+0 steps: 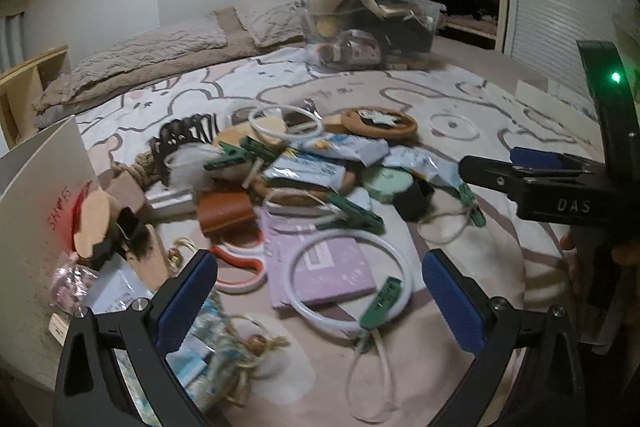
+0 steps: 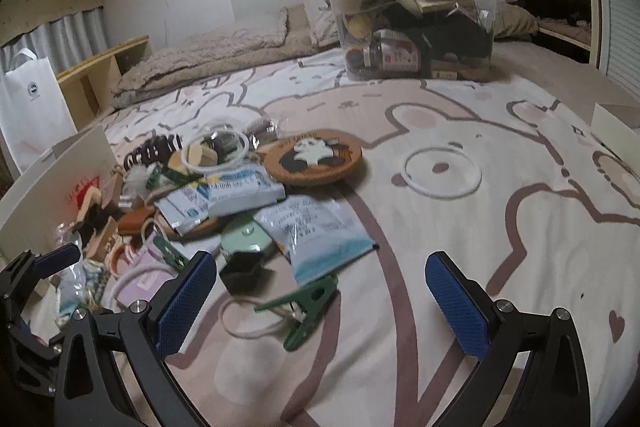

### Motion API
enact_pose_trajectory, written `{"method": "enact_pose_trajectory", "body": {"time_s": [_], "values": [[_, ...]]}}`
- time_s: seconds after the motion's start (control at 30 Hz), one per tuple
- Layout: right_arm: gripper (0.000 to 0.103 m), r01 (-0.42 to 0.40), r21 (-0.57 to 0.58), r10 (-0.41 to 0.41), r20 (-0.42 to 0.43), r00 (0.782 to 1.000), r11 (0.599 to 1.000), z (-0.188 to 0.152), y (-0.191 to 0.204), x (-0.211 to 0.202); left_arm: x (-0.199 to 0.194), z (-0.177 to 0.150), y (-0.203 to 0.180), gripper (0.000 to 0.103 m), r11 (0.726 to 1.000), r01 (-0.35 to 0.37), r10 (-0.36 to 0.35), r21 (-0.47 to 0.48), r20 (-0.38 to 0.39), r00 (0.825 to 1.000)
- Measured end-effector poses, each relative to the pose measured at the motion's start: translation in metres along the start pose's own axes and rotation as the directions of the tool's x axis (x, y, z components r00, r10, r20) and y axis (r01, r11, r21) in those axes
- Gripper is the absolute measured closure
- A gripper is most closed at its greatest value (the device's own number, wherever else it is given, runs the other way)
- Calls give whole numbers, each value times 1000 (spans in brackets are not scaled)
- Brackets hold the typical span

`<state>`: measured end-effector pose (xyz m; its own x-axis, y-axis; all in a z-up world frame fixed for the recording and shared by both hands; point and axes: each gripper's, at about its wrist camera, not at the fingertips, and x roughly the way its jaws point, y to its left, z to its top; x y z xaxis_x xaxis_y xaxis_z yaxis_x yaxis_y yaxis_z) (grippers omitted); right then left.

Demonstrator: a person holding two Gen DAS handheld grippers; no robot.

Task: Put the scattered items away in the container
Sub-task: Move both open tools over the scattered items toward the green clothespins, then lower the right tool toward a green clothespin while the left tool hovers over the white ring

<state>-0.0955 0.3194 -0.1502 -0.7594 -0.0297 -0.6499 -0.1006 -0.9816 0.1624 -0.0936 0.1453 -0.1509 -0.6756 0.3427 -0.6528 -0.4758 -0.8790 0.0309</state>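
A clear plastic container (image 1: 368, 27) (image 2: 416, 31), heaped with items, stands far back on the bed. A pile of scattered items lies in front of both grippers. My left gripper (image 1: 320, 263) is open above a white ring (image 1: 298, 259), a purple notepad (image 1: 320, 277) and a green clip (image 1: 380, 303). My right gripper (image 2: 320, 267) is open over a green clip (image 2: 304, 311) and a blue-white packet (image 2: 320, 239), holding nothing. A panda coaster (image 2: 314, 157) and a lone white ring (image 2: 442, 173) lie further off.
White cardboard (image 1: 36, 211) stands at the left of the pile. The right gripper (image 1: 490, 161) reaches in from the right in the left wrist view. Pillows (image 2: 224, 47) lie at the bed's head, with a wooden shelf (image 2: 100, 75) and a white bag (image 2: 32, 107) to the left.
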Motion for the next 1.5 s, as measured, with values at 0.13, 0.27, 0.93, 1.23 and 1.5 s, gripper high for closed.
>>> {"method": "enact_pose_trajectory", "body": {"time_s": [0.13, 0.27, 0.93, 1.23, 1.5], "values": [[0, 3, -6, -4, -42, 999, 1000, -9, -1, 5, 8, -6, -9, 0, 999, -1, 2, 32, -26, 1000], [0, 9, -30, -11, -68, 998, 1000, -14, -2, 5, 14, -9, -16, 0, 998, -19, 21, 65, -38, 999], [0, 68, -195, -97, -143, 985, 978, -24, 3, 14, 38, -14, -4, 0, 999, 41, -42, -9, -146, 988], [0, 143, -119, -159, -142, 977, 983, -18, -27, 13, 42, -15, -6, 0, 999, 35, -32, 14, -171, 985], [0, 220, -72, -228, -134, 964, 973, -14, -45, 11, 41, -15, -5, 0, 999, 47, -45, 4, -171, 984]]}}
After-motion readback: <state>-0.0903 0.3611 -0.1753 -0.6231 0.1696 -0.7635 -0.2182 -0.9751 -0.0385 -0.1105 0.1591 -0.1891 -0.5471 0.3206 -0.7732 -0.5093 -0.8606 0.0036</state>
